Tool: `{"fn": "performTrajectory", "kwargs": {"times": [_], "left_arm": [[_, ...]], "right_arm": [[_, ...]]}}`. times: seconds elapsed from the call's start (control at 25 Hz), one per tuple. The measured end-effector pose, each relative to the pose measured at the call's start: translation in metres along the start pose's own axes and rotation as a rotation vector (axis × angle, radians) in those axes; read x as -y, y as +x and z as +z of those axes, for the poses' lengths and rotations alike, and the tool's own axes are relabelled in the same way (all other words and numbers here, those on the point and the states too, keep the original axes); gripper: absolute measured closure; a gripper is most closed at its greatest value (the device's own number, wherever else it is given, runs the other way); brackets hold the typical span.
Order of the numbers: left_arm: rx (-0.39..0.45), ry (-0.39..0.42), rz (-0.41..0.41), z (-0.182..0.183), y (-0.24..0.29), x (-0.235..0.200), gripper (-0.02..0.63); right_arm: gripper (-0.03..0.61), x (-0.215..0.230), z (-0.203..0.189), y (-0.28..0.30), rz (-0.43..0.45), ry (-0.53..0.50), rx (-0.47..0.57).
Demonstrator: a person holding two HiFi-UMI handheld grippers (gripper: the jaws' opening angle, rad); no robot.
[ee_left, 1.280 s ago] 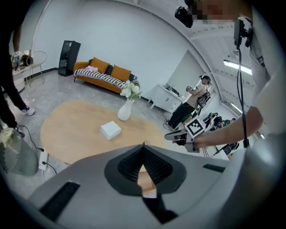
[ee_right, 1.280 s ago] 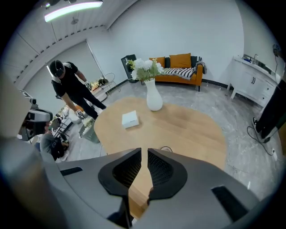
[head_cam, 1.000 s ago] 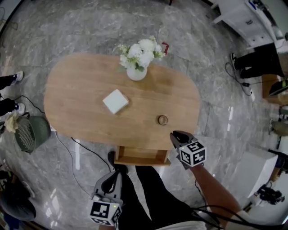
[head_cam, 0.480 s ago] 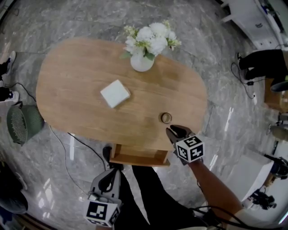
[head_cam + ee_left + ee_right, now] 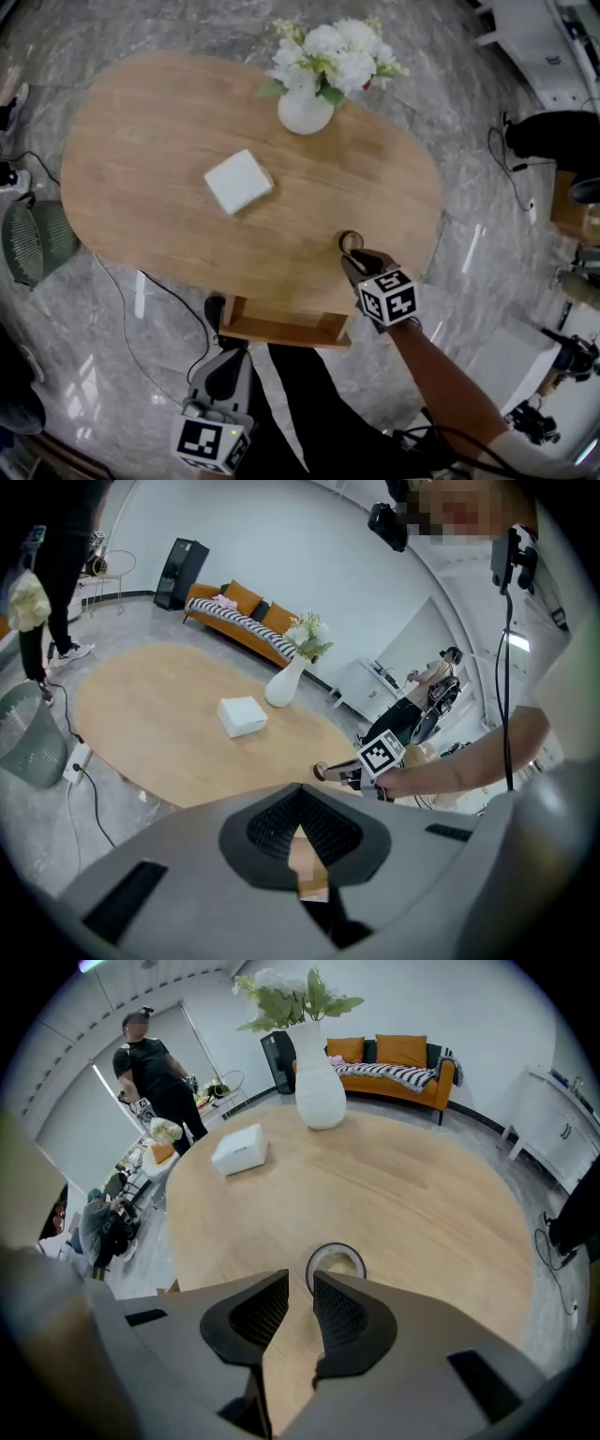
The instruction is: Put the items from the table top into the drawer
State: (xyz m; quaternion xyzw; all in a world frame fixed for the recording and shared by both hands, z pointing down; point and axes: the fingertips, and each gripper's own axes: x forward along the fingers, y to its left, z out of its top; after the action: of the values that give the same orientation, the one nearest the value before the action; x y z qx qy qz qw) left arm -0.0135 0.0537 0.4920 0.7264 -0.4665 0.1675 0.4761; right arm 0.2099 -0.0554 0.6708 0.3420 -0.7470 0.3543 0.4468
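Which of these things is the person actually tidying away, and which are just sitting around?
Part of the job: white box; small ring just ahead of the right gripper, jaws apart; open drawer; table.

Probably just lying about: vase of flowers; green basket on the floor; sofa.

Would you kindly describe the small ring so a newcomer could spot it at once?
Start at the oval wooden table. Near the edge above the right end of the open drawer lies a small dark-rimmed ring, unlike the square white box.
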Motion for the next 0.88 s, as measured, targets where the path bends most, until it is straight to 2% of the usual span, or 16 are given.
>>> {"fn": "performTrajectory", "kwargs": {"times": [0.28,0.44,0.6,0.88], "left_arm": [[0.033,-0.051,-0.002,-0.009,0.006,-0.006,0.612],[0.016,-0.069,0.02,-0.017,0.006,-0.009,0.612],[0.027,-0.072,0.011,-0.019,0.007,-0.009,0.612],[0.027,-0.07,-0.003,-0.024,-0.001,-0.013,0.612]], "right_arm": [[0.479,0.005,-0.001,0.02,-0.019,-0.054,-0.043],[0.48,0.008,-0.005,0.029,-0.054,-0.104,-0.078],[0.52,0.008,-0.003,0.028,-0.074,-0.098,-0.077],[0.52,-0.005,-0.003,0.019,-0.07,-0.098,-0.058]]}}
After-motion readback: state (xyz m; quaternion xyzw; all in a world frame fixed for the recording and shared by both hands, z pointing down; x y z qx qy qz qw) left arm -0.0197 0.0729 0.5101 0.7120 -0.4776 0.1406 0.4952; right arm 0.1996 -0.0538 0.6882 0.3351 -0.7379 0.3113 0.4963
